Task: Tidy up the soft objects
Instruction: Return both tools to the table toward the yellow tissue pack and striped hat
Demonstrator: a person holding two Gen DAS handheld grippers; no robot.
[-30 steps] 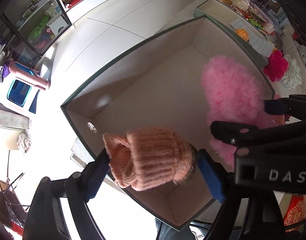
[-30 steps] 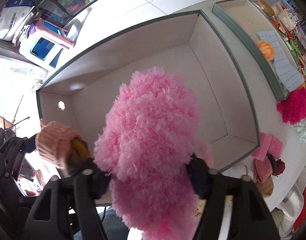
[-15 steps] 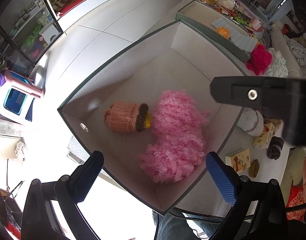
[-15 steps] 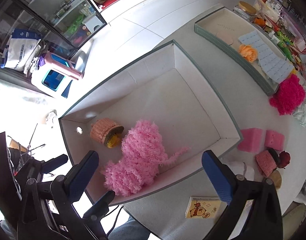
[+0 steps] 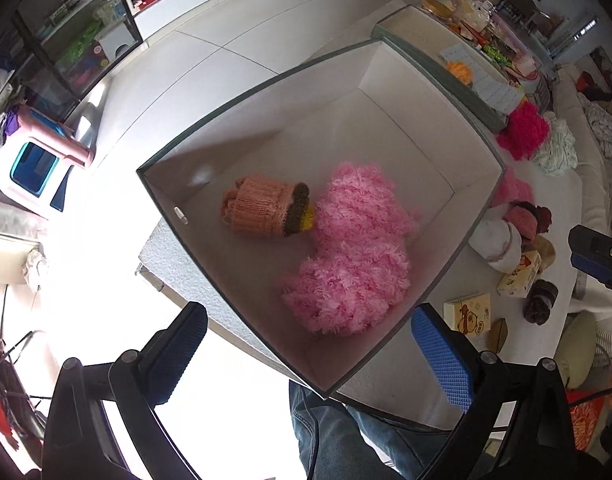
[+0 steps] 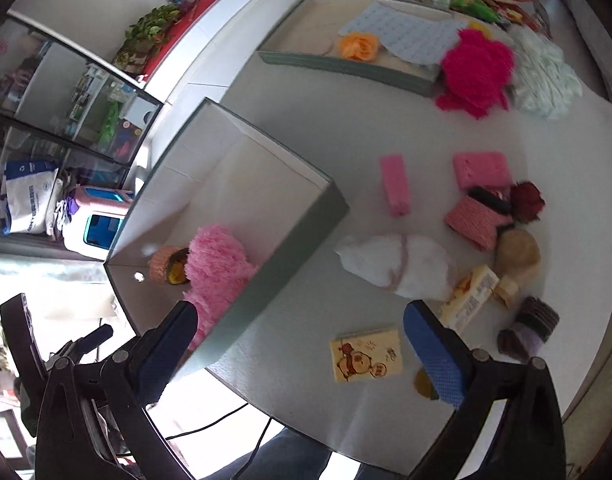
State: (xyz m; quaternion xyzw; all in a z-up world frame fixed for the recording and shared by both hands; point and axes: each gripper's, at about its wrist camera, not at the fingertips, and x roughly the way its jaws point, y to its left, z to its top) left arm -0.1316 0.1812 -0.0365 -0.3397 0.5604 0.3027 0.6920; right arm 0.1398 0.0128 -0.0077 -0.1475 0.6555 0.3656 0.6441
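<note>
Both tongs, L (image 5: 306,352) & R (image 6: 300,344), released, empty. Pink fluffy item (image 5: 354,252) + knit piece (image 5: 262,210) lie inside box (image 5: 458,128). Next, I judge: R tongs to white bundle (image 6: 394,264) on desk beside box.

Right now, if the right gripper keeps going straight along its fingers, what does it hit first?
Probably bare table. The right gripper is open and empty, aimed between the box's green outer wall and the cartoon card. Depth is unclear, so it may clip the card.
</note>
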